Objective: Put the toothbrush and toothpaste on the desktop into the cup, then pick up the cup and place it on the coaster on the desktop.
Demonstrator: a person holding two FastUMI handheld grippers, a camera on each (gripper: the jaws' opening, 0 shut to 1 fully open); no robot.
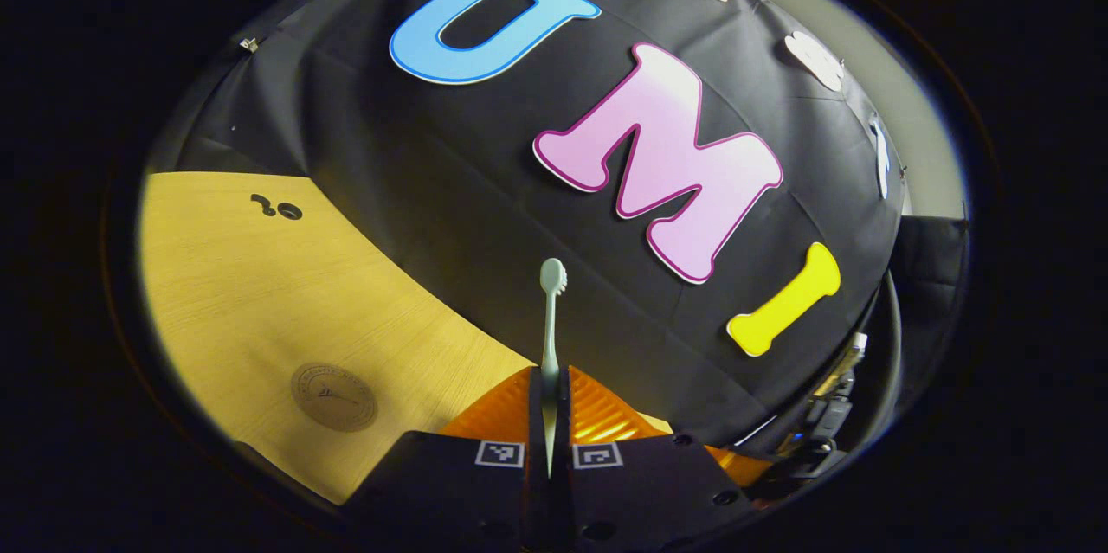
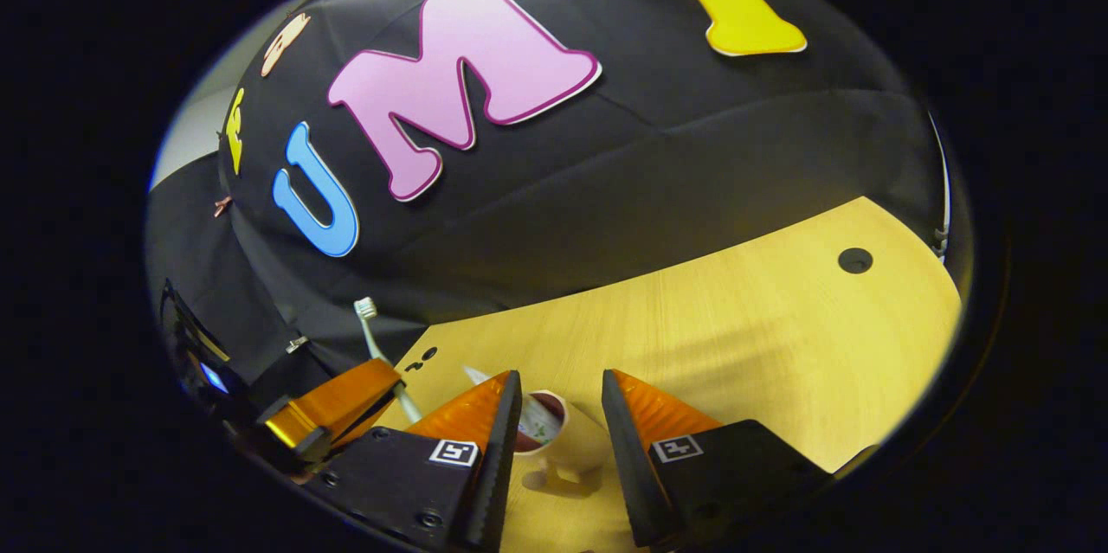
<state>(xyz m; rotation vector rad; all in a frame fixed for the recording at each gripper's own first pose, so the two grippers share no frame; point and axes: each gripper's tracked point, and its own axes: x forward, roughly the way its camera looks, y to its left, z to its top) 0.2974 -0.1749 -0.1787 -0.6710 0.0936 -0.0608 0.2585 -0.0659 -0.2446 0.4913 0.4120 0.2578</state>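
My left gripper (image 1: 550, 380) is shut on the handle of a pale green toothbrush (image 1: 551, 311), held upright with its head against the cloth wall. A round brown coaster (image 1: 333, 397) lies on the wooden table to its lower left. In the right gripper view, my right gripper (image 2: 561, 375) is open just above a cream cup (image 2: 578, 445) with a dark red inside. The cup stands between the fingers, apart from them. A white toothpaste tube (image 2: 535, 423) leans in the cup, partly hidden by one finger. The left gripper (image 2: 391, 386) and its toothbrush (image 2: 372, 332) hang left of the cup.
The light wooden table (image 2: 736, 319) stretches right of the cup, with a round cable hole (image 2: 855, 260) near its far corner. Another hole (image 1: 288, 210) sits at the table's back. Cables and a stand (image 1: 831, 414) are off the table's edge.
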